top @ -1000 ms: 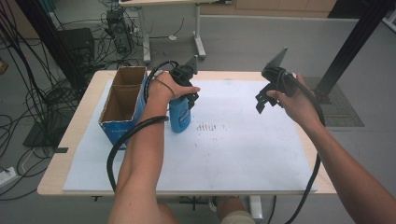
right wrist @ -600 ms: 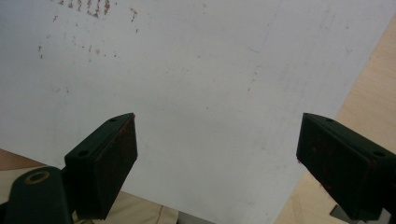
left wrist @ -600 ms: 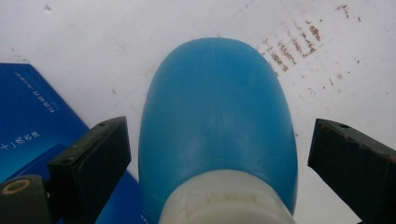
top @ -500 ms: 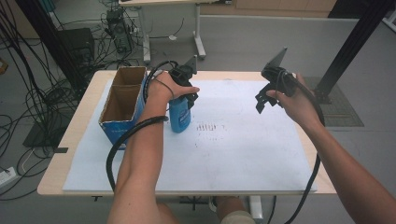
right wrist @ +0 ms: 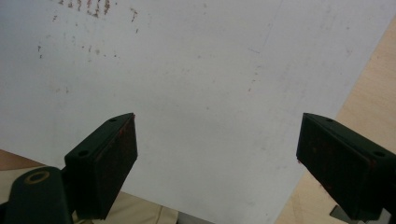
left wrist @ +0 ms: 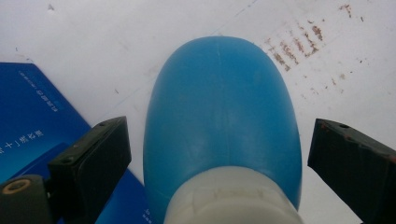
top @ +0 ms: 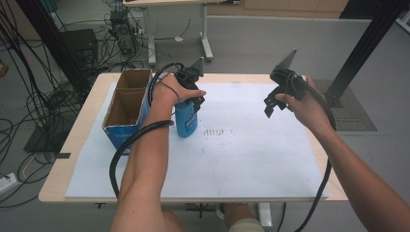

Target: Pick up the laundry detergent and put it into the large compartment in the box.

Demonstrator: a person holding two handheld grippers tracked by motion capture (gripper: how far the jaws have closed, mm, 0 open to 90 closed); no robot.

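One blue plastic bottle (top: 185,121) stands upright on the white sheet (top: 241,159), touching or just beside the box at its 3 o'clock. One blue cardboard box (top: 126,104), two open compartments, contents can't tell. Bottle is smooth, rounded, with a white neck. Left gripper (top: 193,94) straddles the bottle, fingers (left wrist: 93,163) released, gaps both sides. Right gripper (top: 276,99) is at 3 o'clock above the sheet, fingers (right wrist: 105,161) spread wide, holding nothing. Wooden table (top: 92,108).

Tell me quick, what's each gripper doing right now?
Left gripper: open, jaws either side of the blue bottle, not touching it.
Right gripper: open, holding nothing, above the white sheet.
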